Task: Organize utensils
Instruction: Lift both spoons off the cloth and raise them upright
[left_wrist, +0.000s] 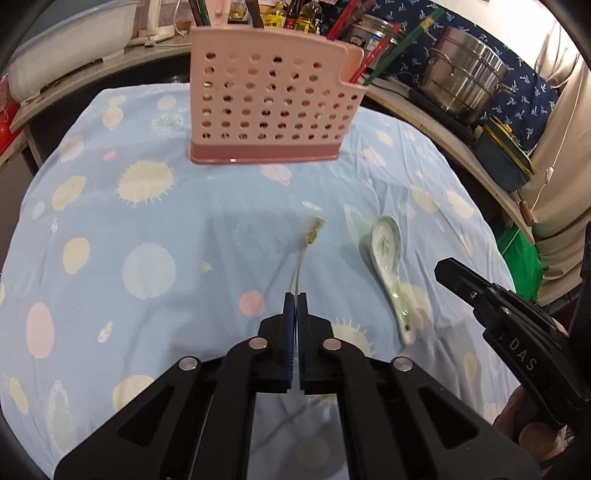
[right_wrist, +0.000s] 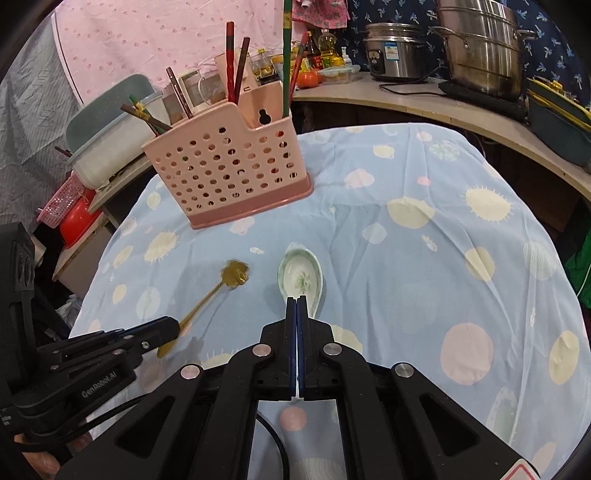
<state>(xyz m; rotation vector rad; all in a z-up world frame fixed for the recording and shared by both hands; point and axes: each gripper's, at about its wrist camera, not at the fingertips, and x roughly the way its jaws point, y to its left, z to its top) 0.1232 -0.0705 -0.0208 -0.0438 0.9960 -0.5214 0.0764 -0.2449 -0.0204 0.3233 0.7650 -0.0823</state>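
Two spoons are lying loose on the bench (right_wrist: 424, 258), so most of the sorting is looking unfinished. The pink holder (left_wrist: 269, 107) is standing upright at the far side of the blue patterned cloth, already carrying several chopsticks (right_wrist: 236, 62), while neither spoon is in it yet.

The left tool (left_wrist: 296, 295) is sitting with its blue pads pressed together, and they are clamping the thin handle of the gold spoon (right_wrist: 221, 291), whose flower-shaped bowl is resting on the cloth ahead of it.

The right tool (right_wrist: 296, 300) is likewise closed, its tips hanging over the handle end of the white ceramic spoon (left_wrist: 389, 258); whether it is gripping that handle I cannot tell.

By my reckoning, both spoons are waiting to be lifted and dropped into the holder.
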